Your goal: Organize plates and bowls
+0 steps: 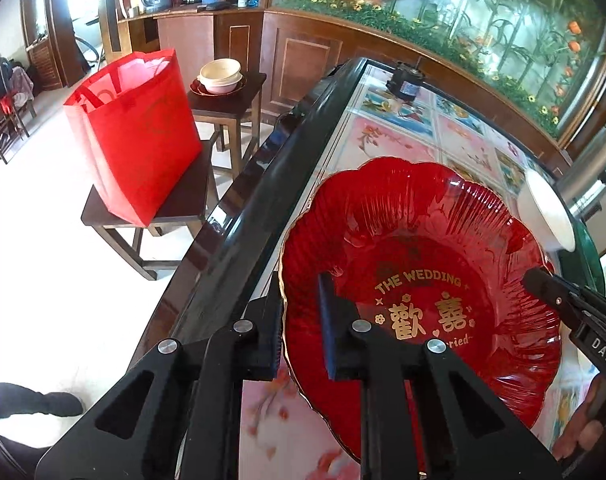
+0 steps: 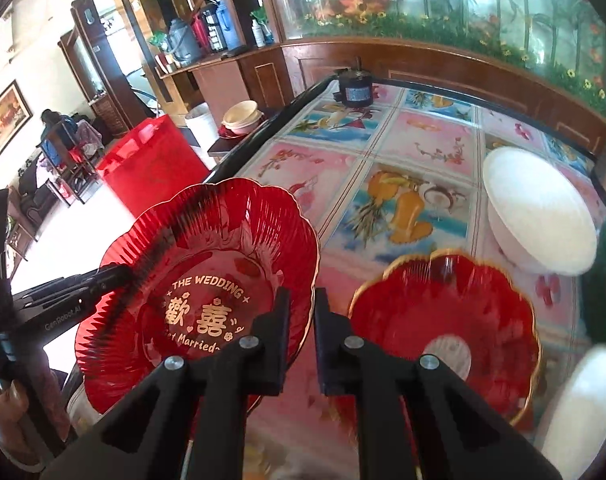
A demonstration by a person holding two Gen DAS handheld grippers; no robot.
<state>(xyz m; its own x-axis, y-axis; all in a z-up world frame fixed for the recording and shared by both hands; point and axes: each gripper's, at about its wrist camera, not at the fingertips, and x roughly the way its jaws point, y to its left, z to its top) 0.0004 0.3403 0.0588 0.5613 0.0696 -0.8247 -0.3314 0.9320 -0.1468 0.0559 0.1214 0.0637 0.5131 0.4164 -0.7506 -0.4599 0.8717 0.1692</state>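
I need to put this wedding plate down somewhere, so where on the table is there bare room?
The open stretch is the picture-tiled middle of the table, between the black cylinder at the far edge and the white bowl. The near right is crowded: the smaller red plate and that bowl sit close together beside the wedding plate.

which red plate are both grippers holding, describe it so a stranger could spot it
Start at the glass-topped table with the fruit and flower pictures. At its left edge is the wedding plate, pinched by the left gripper and the right gripper. Unlike the plain red plate beside it, it carries gold lettering reading THE WEDDING.
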